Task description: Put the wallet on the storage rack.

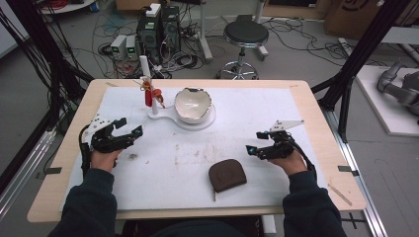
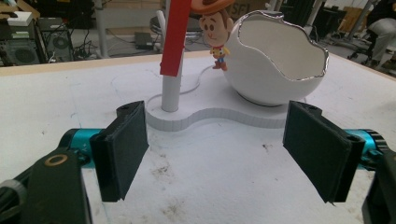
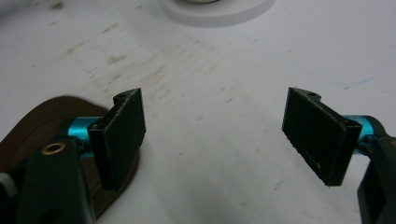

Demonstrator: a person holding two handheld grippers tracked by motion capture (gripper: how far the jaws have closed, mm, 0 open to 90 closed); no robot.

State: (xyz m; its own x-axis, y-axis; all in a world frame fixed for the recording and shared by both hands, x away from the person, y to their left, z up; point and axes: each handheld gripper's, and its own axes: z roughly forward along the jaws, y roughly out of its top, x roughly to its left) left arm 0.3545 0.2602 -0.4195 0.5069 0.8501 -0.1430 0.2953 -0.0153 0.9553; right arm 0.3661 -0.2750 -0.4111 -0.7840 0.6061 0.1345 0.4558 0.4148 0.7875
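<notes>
A white eggshell-shaped bowl [image 1: 192, 104] stands on a flat white base [image 1: 163, 117] at the back middle of the table. On the same base rises a white post [image 1: 154, 106] with a red piece [image 1: 147, 97] and a small cowboy figurine [image 1: 157, 94] hung on it. A brown pouch [image 1: 227, 175] lies near the front edge. My left gripper [image 1: 130, 126] is open, left of the base; its own view faces the post [image 2: 171, 93], figurine [image 2: 215, 32] and bowl [image 2: 275, 60] past empty pads [image 2: 123, 149]. My right gripper [image 1: 255, 142] is open just above and right of the pouch [image 3: 28, 135].
A white sheet [image 1: 306, 113] covers the wooden table [image 1: 323, 118]. Behind the table stand a black stool [image 1: 245, 34], computer towers [image 1: 159, 29] and floor cables. Black frame posts [image 1: 346, 84] rise at both sides. Faint stains mark the sheet's middle.
</notes>
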